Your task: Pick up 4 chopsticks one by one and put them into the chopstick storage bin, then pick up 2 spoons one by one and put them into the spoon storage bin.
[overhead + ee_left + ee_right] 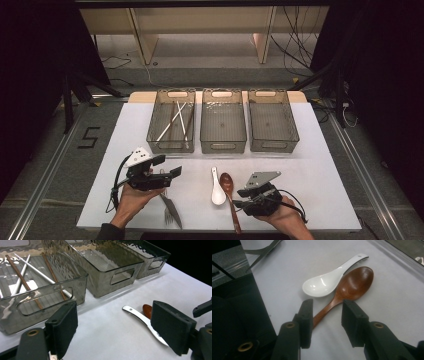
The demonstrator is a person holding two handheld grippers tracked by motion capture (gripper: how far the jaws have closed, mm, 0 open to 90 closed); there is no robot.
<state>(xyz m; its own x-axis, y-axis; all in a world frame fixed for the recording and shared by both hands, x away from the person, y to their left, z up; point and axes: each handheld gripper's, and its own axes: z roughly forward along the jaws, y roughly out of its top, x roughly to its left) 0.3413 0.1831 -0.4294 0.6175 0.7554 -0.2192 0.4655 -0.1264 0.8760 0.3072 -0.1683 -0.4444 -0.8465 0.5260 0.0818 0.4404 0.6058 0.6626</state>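
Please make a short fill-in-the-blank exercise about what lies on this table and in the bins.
1. The right gripper has its jaws on either side of the handle of the ____ spoon.
2. The chopsticks lie in the ____ bin of the three.
3. Beside the wooden spoon lies a ____ spoon.

Missing words: wooden; left; white

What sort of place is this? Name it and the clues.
Probably a lab recording station, not a kitchen: a white-covered table in a dark, black-curtained bay, loose cables on the floor, and hand-held grippers with three grey bins for sorting cutlery.
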